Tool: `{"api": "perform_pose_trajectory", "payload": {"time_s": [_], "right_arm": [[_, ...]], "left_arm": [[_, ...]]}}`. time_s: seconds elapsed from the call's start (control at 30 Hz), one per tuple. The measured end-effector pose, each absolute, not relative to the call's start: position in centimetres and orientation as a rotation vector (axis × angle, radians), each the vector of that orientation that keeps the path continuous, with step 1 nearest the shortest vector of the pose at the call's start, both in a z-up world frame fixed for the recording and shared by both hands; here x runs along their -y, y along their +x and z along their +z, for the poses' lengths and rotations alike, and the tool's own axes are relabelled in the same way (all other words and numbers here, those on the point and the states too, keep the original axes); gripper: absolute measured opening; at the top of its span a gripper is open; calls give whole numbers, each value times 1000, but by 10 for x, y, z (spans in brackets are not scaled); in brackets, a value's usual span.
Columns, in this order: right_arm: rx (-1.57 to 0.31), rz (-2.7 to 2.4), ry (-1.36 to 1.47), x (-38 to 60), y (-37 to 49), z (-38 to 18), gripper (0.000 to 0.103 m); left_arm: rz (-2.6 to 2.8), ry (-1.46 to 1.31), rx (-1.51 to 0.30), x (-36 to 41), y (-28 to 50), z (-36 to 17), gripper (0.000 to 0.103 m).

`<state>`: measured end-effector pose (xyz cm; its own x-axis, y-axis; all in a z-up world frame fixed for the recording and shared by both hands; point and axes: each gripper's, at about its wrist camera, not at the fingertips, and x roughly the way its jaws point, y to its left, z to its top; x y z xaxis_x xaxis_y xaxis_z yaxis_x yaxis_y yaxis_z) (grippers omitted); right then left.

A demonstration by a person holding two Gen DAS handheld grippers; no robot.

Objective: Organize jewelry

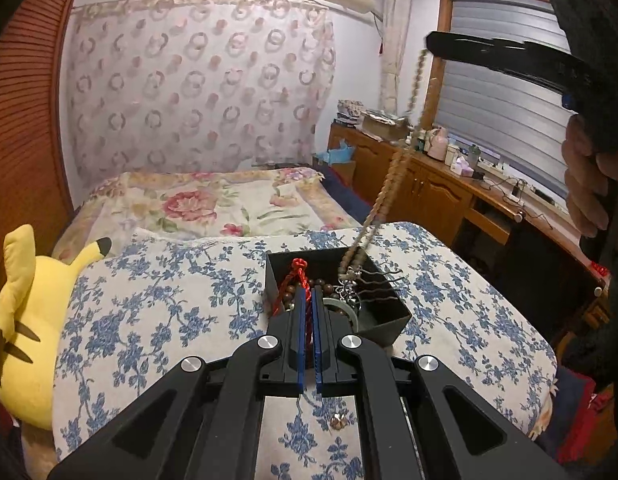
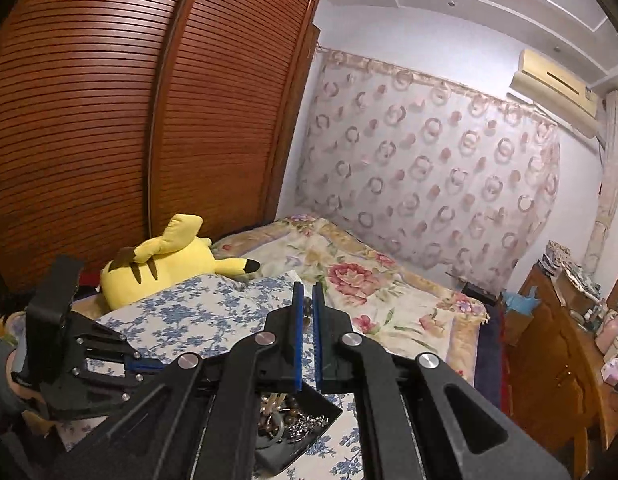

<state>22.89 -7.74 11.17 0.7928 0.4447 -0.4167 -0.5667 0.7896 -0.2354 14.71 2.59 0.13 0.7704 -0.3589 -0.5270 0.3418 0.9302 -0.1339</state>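
Left hand-held gripper (image 1: 308, 294): clamped on red cord (image 1: 299, 274) above black box (image 1: 389, 320), lower centre. Right hand-held gripper (image 1: 429, 42): upper right, pinching bead string (image 1: 393, 168) lifted from box.

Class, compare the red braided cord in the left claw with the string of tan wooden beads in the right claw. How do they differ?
The red braided cord is bright red and stays low by the dark box; the string of tan wooden beads is pale and stretches high out of it. The left claw sits low; the right claw is raised. Both claws are shut on their strands.
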Motion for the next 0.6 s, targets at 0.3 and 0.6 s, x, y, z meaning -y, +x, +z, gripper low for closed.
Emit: {"api": "perform_pose_trajectory", "payload": {"time_s": [0.3, 0.6], "right_arm": [[-511, 505, -406, 64, 291, 41, 5], [-620, 505, -368, 72, 299, -12, 5]], "left_arm": [[-394, -1, -587, -8, 166, -2, 2], [-405, 4, -631, 5, 196, -16, 2]]}}
